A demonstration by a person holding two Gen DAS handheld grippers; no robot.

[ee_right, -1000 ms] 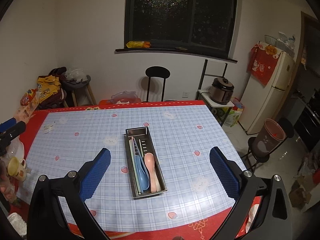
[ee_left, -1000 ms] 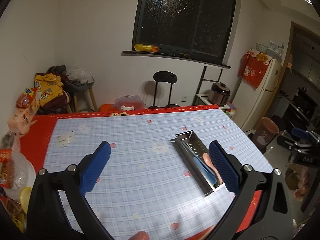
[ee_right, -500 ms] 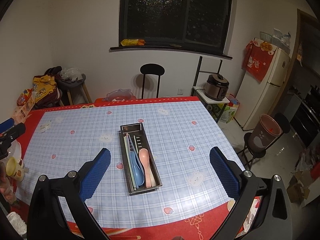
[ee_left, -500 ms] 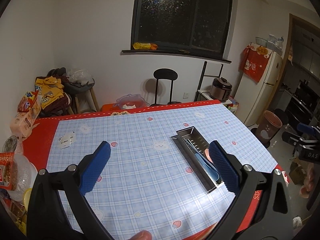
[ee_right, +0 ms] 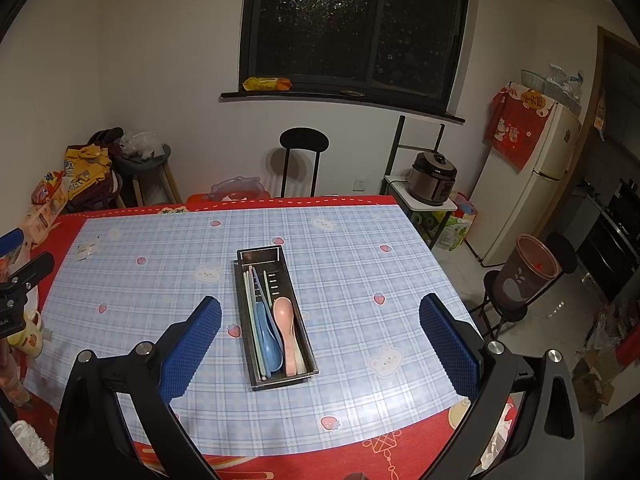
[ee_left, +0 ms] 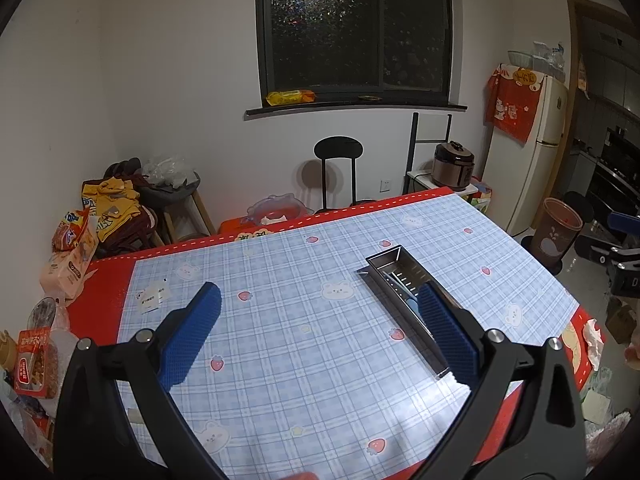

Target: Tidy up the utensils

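Observation:
A metal utensil tray (ee_right: 244,312) stands on the blue checked tablecloth (ee_right: 160,292); it also shows in the left wrist view (ee_left: 384,266). In it lie a pink spoon (ee_right: 285,322), a blue spoon (ee_right: 268,332) and thin chopsticks (ee_right: 252,304). My right gripper (ee_right: 320,334) is open and empty, held high above the near end of the tray. My left gripper (ee_left: 318,330) is open and empty above the table, left of the tray; its right finger hides part of the tray. The left gripper shows at the left edge of the right wrist view (ee_right: 16,276), and the right gripper at the right edge of the left wrist view (ee_left: 620,248).
Snack packets (ee_left: 72,248) and a cup (ee_right: 30,336) crowd the table's left edge. A small paper slip (ee_left: 152,298) lies on the cloth. A black chair (ee_right: 302,160) stands behind the table. A rice cooker (ee_right: 434,178), fridge (ee_right: 524,184) and brown bin (ee_right: 524,276) stand to the right.
Both grippers have drawn up and back from the table, so the tray looks smaller and more of the room shows. Both stay open and empty.

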